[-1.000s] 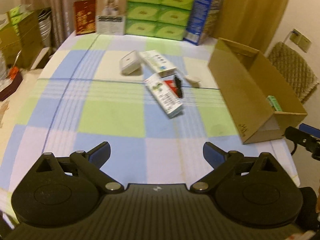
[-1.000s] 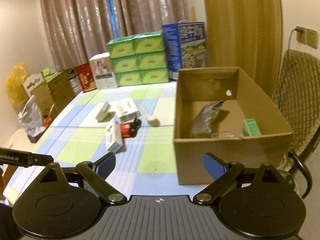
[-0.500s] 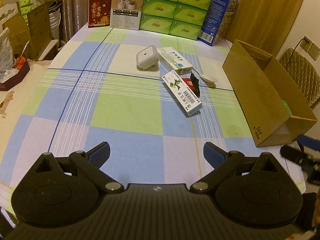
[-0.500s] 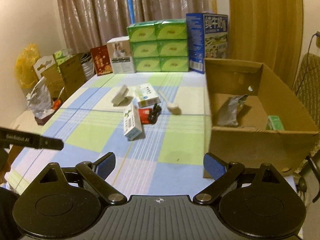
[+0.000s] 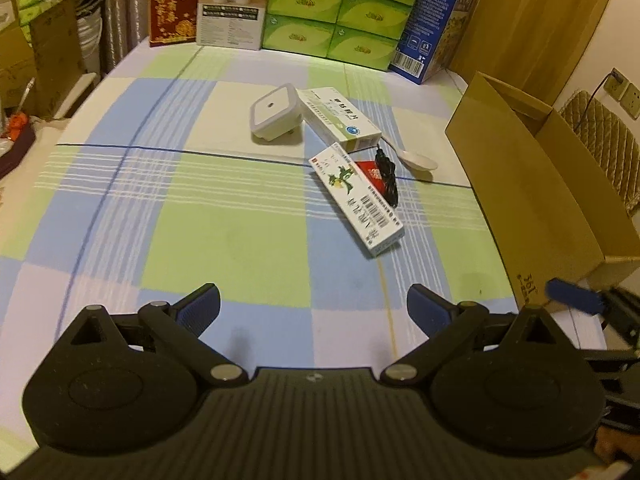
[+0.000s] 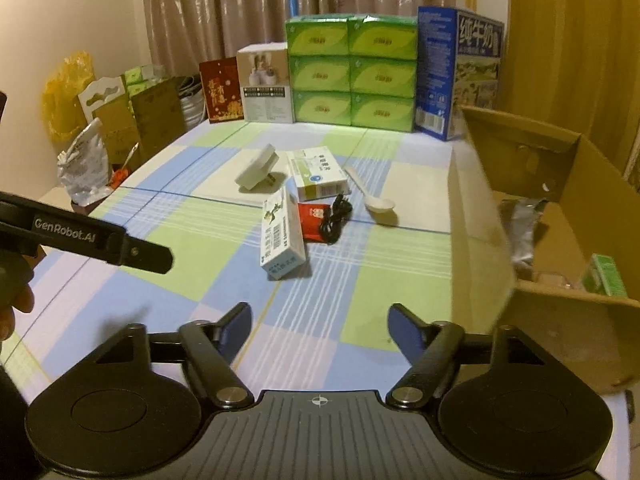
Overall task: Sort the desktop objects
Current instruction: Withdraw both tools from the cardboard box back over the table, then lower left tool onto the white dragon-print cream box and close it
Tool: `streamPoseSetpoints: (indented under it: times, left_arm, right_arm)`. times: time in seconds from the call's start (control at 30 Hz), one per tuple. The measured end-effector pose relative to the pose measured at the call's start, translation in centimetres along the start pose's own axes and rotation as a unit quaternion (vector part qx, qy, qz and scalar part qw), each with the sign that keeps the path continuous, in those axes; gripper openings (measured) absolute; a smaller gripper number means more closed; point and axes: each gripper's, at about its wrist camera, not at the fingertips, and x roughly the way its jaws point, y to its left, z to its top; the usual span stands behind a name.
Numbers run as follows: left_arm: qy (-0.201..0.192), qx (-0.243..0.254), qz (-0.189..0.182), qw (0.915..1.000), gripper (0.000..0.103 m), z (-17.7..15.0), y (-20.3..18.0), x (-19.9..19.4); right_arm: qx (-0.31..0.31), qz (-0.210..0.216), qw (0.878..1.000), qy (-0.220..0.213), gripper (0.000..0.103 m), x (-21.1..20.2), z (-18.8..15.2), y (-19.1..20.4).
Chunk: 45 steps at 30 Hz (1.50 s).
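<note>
Mid-table lies a small cluster: a white medicine box with a green dragon print [image 5: 356, 196] [image 6: 282, 236], a second white-and-green medicine box [image 5: 340, 118] [image 6: 318, 172], a white square plug adapter [image 5: 274, 114] [image 6: 256, 170], a red sachet [image 5: 370, 170] [image 6: 312, 220], a coiled black cable [image 5: 387, 176] [image 6: 336, 218] and a white spoon [image 5: 416, 160] [image 6: 374, 198]. My left gripper [image 5: 314, 312] and my right gripper [image 6: 320, 330] hang open and empty over the table's near edge. An open cardboard box [image 5: 532, 188] [image 6: 568, 220] stands at the right.
Inside the cardboard box lie a silver foil bag [image 6: 520, 228] and a small green carton [image 6: 604, 280]. Green tissue packs [image 5: 340, 12], a blue milk carton [image 5: 434, 20], a white product box [image 5: 232, 6] and a red packet [image 5: 174, 6] line the far edge. A chair [image 5: 600, 136] stands right.
Both grippers have moved forward and left over the table, so the cluster looks nearer. The right view has turned from the cardboard box toward the cluster. Both stay open.
</note>
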Motion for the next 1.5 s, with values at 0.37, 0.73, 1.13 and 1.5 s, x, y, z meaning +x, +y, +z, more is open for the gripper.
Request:
streamPoseSetpoints:
  times: [0.37, 0.73, 1.13, 1.5]
  left_arm:
    - [0.015, -0.012, -0.046, 0.9987, 0.097, 3.5, -1.2, 6.2]
    - [0.039, 0.007, -0.072, 0.9966, 0.082, 5.2, -2.4, 11.8]
    - [0.05, 0.069, -0.034, 0.9958, 0.034, 4.7, -0.6, 11.4]
    - [0.025, 0.118, 0.017, 0.9926, 0.046, 3.7, 2.4, 9.6]
  right_arm:
    - [-0.015, -0.012, 1.0, 0.02, 0.066, 4.8, 0.4, -1.0]
    - [-0.019, -0.019, 0.999, 0.031, 0.066, 7.8, -0.2, -1.9]
    - [-0.017, -0.017, 0.999, 0.039, 0.066, 8.7, -0.4, -2.1]
    - [-0.008, -0.009, 0.999, 0.037, 0.066, 9.7, 0.4, -1.4]
